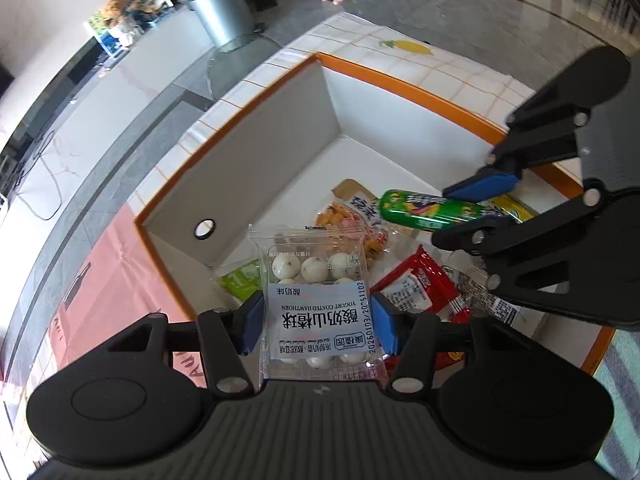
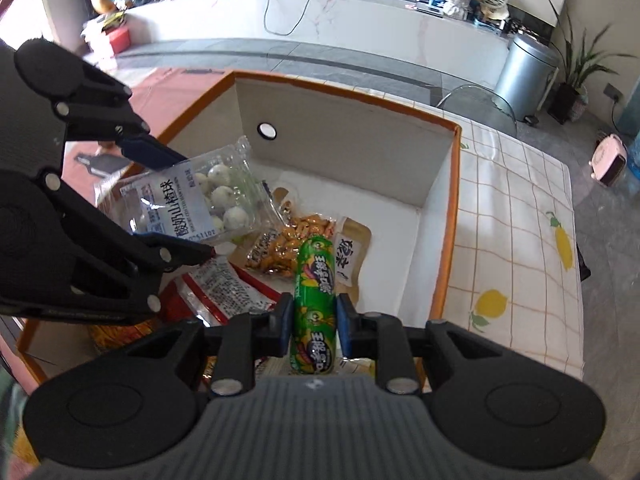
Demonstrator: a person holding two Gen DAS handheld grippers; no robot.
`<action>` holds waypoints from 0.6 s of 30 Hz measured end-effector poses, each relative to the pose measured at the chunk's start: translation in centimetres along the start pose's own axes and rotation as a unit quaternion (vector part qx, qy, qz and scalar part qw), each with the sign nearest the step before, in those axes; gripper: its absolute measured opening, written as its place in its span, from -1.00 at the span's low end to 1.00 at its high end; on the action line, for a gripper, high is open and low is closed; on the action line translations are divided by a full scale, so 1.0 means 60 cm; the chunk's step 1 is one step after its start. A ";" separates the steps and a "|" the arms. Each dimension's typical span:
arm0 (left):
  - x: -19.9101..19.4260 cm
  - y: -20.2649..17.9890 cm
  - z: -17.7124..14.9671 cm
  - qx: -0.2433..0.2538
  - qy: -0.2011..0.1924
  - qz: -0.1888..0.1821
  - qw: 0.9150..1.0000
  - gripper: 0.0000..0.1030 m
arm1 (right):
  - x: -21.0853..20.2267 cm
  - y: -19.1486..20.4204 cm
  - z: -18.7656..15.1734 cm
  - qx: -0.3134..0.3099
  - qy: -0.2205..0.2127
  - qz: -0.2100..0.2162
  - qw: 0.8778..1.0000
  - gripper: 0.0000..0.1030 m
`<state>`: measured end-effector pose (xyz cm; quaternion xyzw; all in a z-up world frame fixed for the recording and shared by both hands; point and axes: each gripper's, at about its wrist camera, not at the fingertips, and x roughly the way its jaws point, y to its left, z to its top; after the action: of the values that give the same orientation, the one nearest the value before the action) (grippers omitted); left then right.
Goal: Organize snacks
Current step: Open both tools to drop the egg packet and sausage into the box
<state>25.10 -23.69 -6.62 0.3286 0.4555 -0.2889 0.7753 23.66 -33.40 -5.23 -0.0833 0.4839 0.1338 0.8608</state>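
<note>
The left gripper (image 1: 318,326) squeezes a clear bag of white balls (image 1: 316,280). The right gripper (image 2: 313,330) squeezes a green sausage stick (image 2: 314,304) pointing straight ahead. Both hang over the orange-edged box (image 2: 450,216) of snacks.

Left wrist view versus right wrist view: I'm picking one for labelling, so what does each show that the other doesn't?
Left wrist only: a green packet under the hawthorn bag, which the left gripper holds. Right wrist only: the tablecloth's lower lemon, and the right gripper face on. Both: the box, the sausage and the orange snack bag.
</note>
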 end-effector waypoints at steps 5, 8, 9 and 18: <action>0.011 -0.004 0.007 0.014 0.018 -0.001 1.000 0.26 | 0.019 0.009 0.000 -0.020 0.019 -0.003 1.000 -0.62; 0.023 0.002 0.005 0.007 0.021 -0.010 1.000 0.28 | 0.028 0.017 0.001 -0.029 0.031 -0.002 0.999 -0.62; 0.024 0.003 0.002 0.005 0.019 -0.013 1.000 0.30 | 0.032 0.019 -0.001 -0.033 0.032 -0.003 0.999 -0.62; 0.029 0.013 -0.011 -0.011 0.001 -0.032 0.999 0.45 | 0.039 0.020 0.002 -0.038 0.044 0.001 0.998 -0.60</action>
<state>26.03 -22.96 -8.22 0.3055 0.4702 -0.3080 0.7686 24.56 -31.90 -7.16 -0.1211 0.5162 0.1487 0.8347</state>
